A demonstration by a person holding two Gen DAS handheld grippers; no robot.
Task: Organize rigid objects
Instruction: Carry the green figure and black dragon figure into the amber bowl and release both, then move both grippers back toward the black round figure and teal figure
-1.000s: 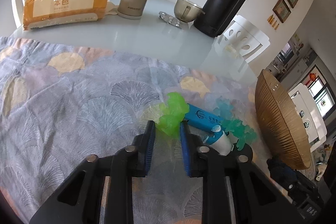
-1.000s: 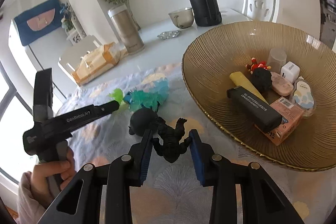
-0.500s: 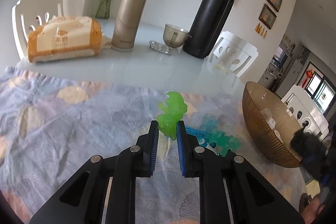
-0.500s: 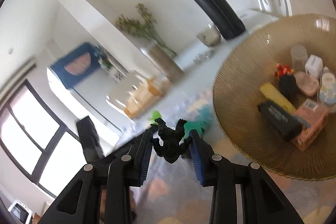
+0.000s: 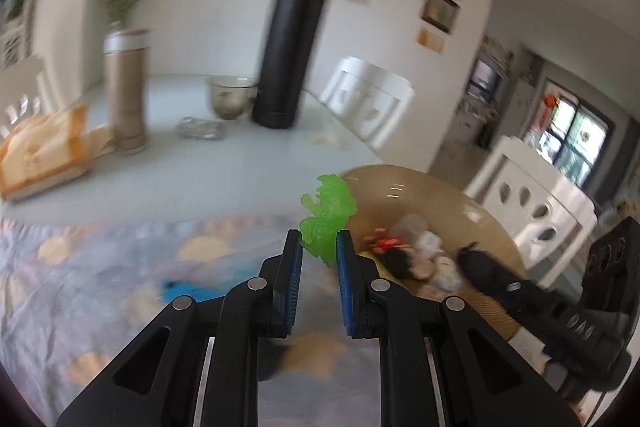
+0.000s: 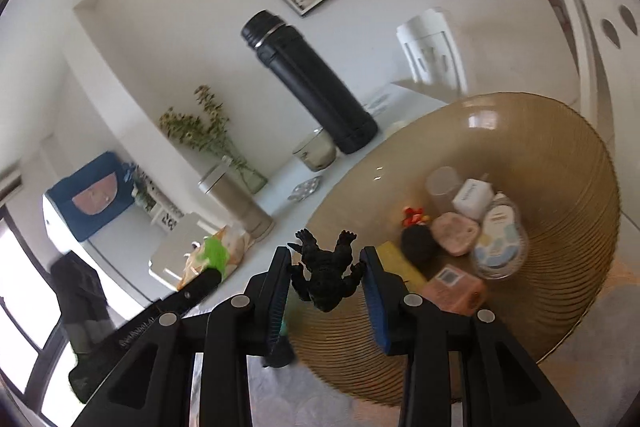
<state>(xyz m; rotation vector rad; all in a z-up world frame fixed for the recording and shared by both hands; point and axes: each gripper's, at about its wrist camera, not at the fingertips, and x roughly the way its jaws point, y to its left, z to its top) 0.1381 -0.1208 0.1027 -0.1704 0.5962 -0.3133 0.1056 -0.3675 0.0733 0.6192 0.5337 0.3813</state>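
Left tongs pinching green toy, right tongs pinching black dinosaur; I carry both ahead over bowl rim, drop into free spots, gently

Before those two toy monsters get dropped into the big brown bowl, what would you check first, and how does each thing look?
1. Left gripper clamps the green figure: ok.
2. Right gripper clamps the black figure: ok.
3. Black figure is over the bowl: ok.
4. Green figure is past the bowl's rim: cannot tell, the picture is blurred.
5. Free room in the bowl: ok, bare floor near the front.
6. The grippers are apart: ok.
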